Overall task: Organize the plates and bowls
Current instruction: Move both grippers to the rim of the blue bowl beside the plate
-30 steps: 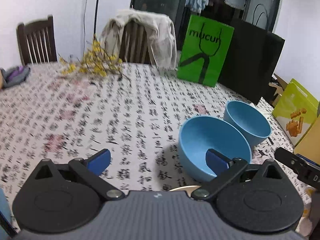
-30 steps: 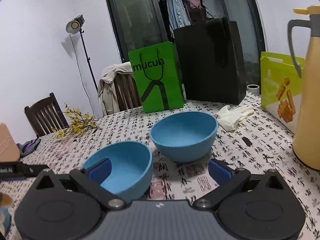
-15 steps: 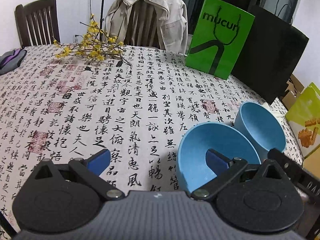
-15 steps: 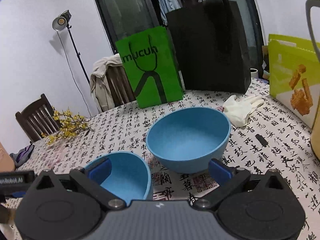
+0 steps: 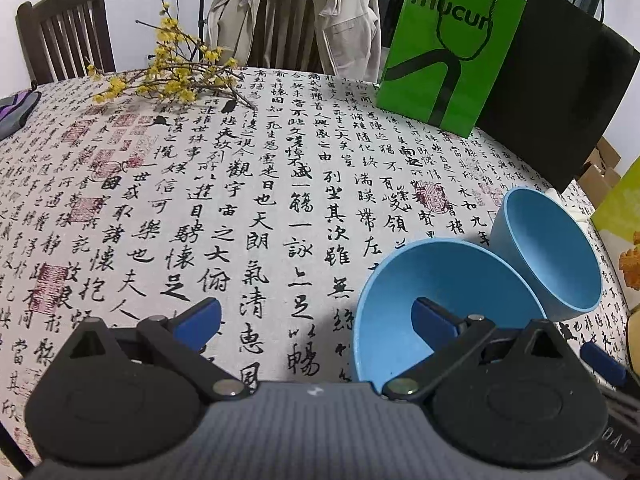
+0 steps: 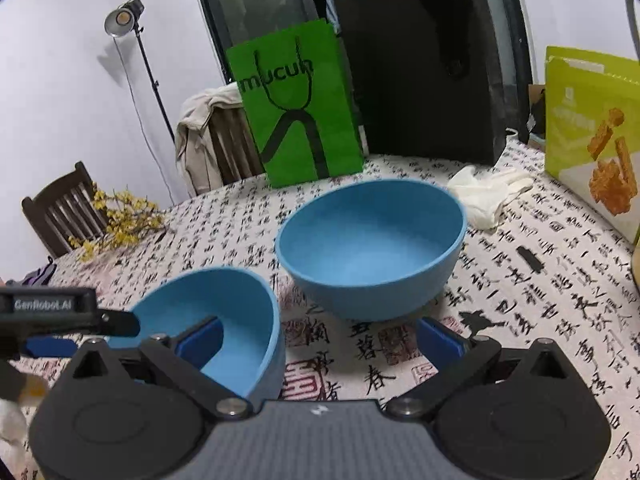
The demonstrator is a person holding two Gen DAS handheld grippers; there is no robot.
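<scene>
Right wrist view, both claws apart, near bowl (tilted), green bag behind.

Two bowls side by side on table, bags behind

Matt plastic bowls — cloth tablecloth.

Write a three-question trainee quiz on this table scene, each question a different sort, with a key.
1. True or false: the two blue bowls are stacked.
2. The right tool is: A) open B) shut on a bowl C) out of view.
3. Fill in: the green bag reads ____.

Key: 1 false; the near bowl and far bowl sit side by side on the tablecloth. 2 A. 3 mucun.
</scene>
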